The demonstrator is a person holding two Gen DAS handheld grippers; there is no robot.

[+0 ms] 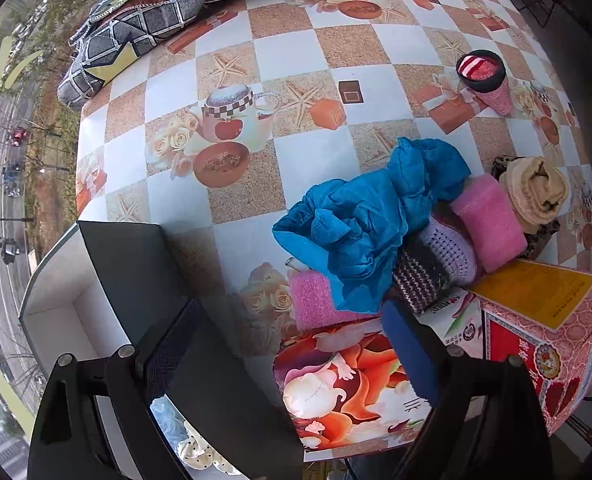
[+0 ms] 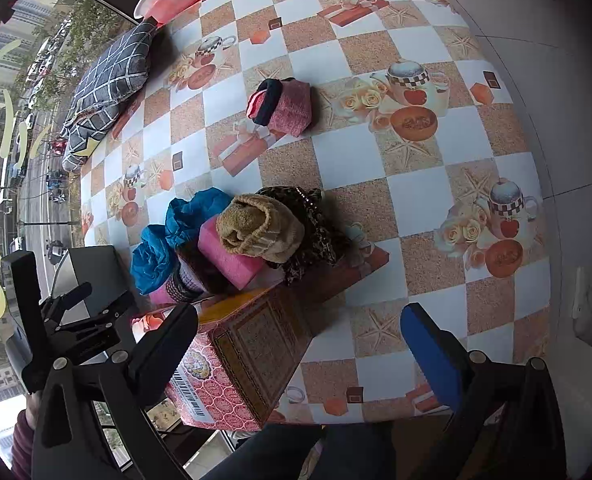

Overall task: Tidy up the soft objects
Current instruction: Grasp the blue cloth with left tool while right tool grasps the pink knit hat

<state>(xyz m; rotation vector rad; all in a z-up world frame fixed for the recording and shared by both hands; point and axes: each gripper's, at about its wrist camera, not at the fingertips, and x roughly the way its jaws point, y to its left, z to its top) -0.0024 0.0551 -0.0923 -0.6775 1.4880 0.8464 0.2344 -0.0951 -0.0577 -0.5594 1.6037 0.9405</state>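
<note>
The soft things sit heaped on the checked surface (image 1: pixel 232 52) just beyond the patterned pink box (image 1: pixel 552 320), which serves here as the landmark: a crumpled blue cloth (image 1: pixel 376 216) on the heap's window side, a pink sponge block (image 1: pixel 492 224) and a beige rolled towel (image 2: pixel 262 228) over a dark patterned cloth (image 2: pixel 316 228), with a red rolled sock (image 2: pixel 284 102) lying alone well past it. Both the left tongs (image 1: pixel 288 356) and the right tongs (image 2: pixel 300 344) stand wide and empty, pointing steeply down. The blue cloth lies straight ahead of the left tongs, its long axis slanting away from the box, so the left hand looks nearer to it, while the towel lies ahead of the right tongs, toward the window.
</note>
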